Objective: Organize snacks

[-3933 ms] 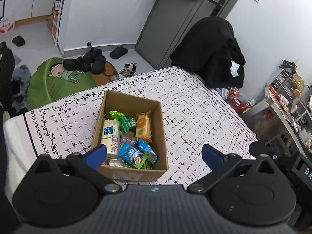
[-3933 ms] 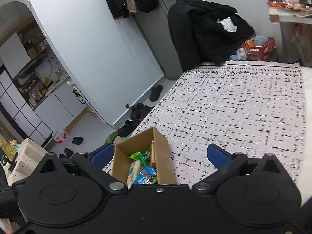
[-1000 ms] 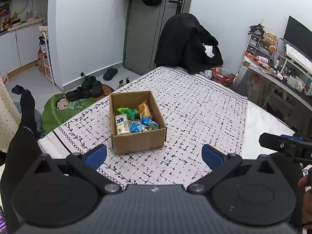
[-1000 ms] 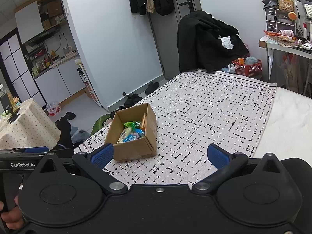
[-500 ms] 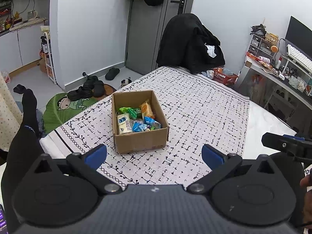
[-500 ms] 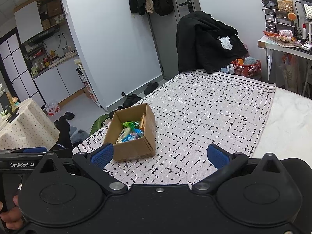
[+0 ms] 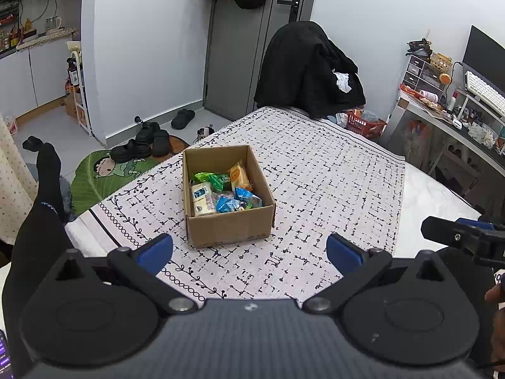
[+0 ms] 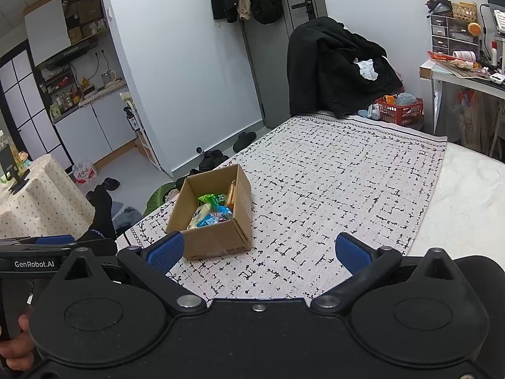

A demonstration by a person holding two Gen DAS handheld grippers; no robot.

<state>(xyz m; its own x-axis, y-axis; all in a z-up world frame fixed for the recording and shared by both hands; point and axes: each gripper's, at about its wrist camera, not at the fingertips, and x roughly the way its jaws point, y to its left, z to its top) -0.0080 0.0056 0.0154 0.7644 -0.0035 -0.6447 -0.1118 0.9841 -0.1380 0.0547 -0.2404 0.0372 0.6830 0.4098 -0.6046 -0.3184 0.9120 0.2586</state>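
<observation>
On the bed, the cardboard box (image 7: 228,208) holds every snack packet (image 7: 235,194); your left claw (image 7: 249,250) and right claw (image 8: 257,251) hang spread, empty. Packing looks finished; next, just check.

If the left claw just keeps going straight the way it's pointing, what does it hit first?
Probably the near wall of the cardboard box, which sits between the open left claw fingers on the patterned cloth; depth is uncertain.

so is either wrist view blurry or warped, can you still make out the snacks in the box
Left wrist view: sharp, even light, snack packets readable in the cardboard box, fisheye bends the door frame. Right wrist view: equally sharp, box smaller, packets partly hidden by its wall.
</observation>
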